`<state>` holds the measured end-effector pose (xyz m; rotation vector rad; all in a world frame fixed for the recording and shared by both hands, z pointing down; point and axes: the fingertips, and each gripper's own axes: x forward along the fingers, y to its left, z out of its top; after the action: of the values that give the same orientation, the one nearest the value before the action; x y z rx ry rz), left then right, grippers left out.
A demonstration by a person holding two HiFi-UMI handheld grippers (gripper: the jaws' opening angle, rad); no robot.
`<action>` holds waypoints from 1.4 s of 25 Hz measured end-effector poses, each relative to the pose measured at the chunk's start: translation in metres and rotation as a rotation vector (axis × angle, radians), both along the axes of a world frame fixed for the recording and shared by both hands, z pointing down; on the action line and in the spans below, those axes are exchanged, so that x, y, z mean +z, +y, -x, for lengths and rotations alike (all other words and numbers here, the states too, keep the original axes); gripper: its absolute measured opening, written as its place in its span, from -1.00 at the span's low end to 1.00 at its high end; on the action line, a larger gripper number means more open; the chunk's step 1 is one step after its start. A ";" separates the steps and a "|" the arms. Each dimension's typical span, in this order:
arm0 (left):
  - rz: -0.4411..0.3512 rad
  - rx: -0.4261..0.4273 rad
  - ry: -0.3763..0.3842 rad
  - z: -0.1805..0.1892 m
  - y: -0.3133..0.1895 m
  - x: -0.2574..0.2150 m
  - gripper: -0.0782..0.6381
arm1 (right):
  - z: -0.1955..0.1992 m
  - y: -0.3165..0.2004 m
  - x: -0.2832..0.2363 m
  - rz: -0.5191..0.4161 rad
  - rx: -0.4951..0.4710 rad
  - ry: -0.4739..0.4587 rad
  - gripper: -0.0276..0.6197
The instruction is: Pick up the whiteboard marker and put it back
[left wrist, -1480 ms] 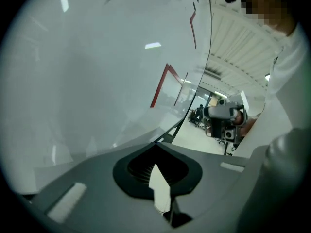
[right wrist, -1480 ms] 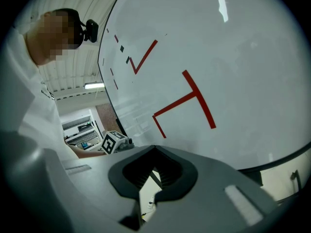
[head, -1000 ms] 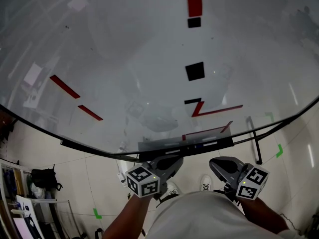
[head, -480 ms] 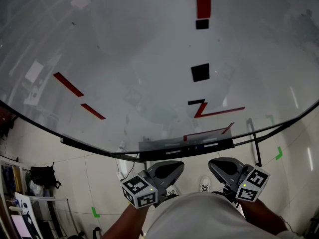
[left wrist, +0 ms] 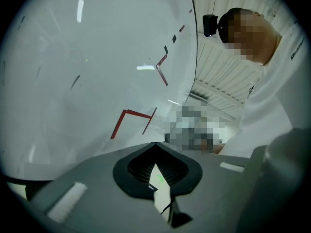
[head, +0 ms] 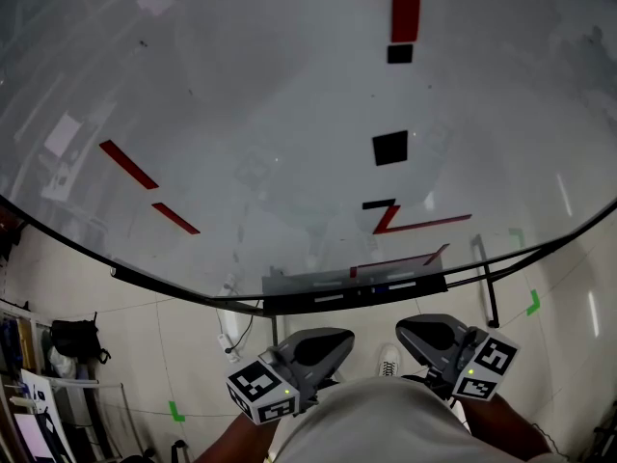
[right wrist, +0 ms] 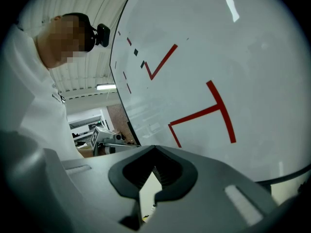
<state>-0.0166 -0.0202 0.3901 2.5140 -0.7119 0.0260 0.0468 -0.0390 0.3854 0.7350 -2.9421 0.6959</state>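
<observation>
A large whiteboard (head: 241,114) with red lines fills the head view. Along its lower edge runs a narrow tray (head: 289,284) holding thin items, among them a small red piece (head: 354,271); a marker is too small to tell there. My left gripper (head: 339,337) and right gripper (head: 405,328) hang low, close to the person's white shirt, well short of the tray. Each is shut with nothing between its fingers. The left gripper (left wrist: 155,143) faces the board's red corner mark (left wrist: 127,115). The right gripper (right wrist: 154,147) faces a red T-shaped line (right wrist: 214,110).
Black squares (head: 389,148) stick to the board. The board's stand leg (head: 485,278) drops to a tiled floor with green tape marks (head: 175,411). A black bag (head: 72,340) and shelves sit at the far left. A white shoe (head: 388,360) shows between the grippers.
My left gripper has dropped lower and to the left, closer to the body. The right gripper has sunk slightly. The board appears shifted a little upward in the view.
</observation>
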 end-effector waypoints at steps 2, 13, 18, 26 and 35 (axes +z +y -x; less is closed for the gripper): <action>-0.006 0.005 -0.010 -0.001 0.001 0.001 -0.73 | 0.001 0.001 0.000 0.000 -0.005 0.000 -0.91; -0.021 0.019 -0.005 -0.003 -0.001 -0.002 -0.73 | 0.002 0.001 0.001 0.000 -0.005 0.005 -0.91; -0.036 0.027 -0.015 -0.009 -0.002 -0.003 -0.73 | 0.003 0.001 0.003 0.005 -0.007 0.011 -0.91; -0.042 0.031 -0.019 -0.008 -0.002 -0.003 -0.73 | 0.002 0.000 0.002 0.003 -0.004 0.009 -0.91; -0.046 0.049 -0.026 -0.006 0.001 -0.009 -0.73 | 0.004 0.004 -0.001 0.003 0.007 0.018 -0.91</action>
<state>-0.0108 -0.0189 0.3811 2.5788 -0.6688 0.0601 0.0430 -0.0352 0.3846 0.7471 -2.9230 0.6900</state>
